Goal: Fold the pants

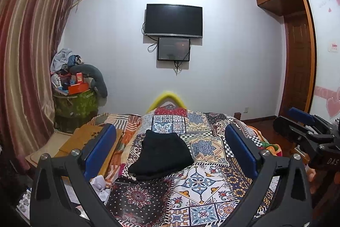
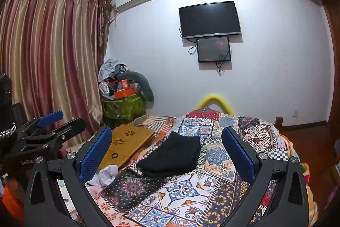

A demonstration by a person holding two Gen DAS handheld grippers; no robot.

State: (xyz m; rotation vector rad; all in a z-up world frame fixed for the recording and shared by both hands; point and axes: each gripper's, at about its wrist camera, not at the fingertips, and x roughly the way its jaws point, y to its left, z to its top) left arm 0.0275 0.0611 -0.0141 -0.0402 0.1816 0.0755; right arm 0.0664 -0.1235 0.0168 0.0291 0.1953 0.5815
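Striped curtains (image 1: pixel 27 39) hang along the left side of a bedroom, and beside them a green hamper (image 1: pixel 75 102) is heaped with boxes and clothes. On the bed's left edge lies a bamboo lap tray (image 2: pixel 127 142), with crumpled white paper (image 2: pixel 106 173) just in front of it. Across the bed spreads a patchwork quilt (image 1: pixel 212 173), and on it, toward the left of centre, sit the black pants (image 1: pixel 163 154) folded into a compact stack. The left gripper (image 1: pixel 170 142) hovers above the quilt with jaws wide apart, holding nothing, the pants lying between and beyond its blue pads (image 1: pixel 240 144). On the far wall hangs a television (image 1: pixel 173 20) with a smaller screen (image 1: pixel 173 48) under it. The right gripper (image 2: pixel 166 144) is likewise spread open and empty above the quilt. A wooden wardrobe (image 1: pixel 297 39) stands at far right.
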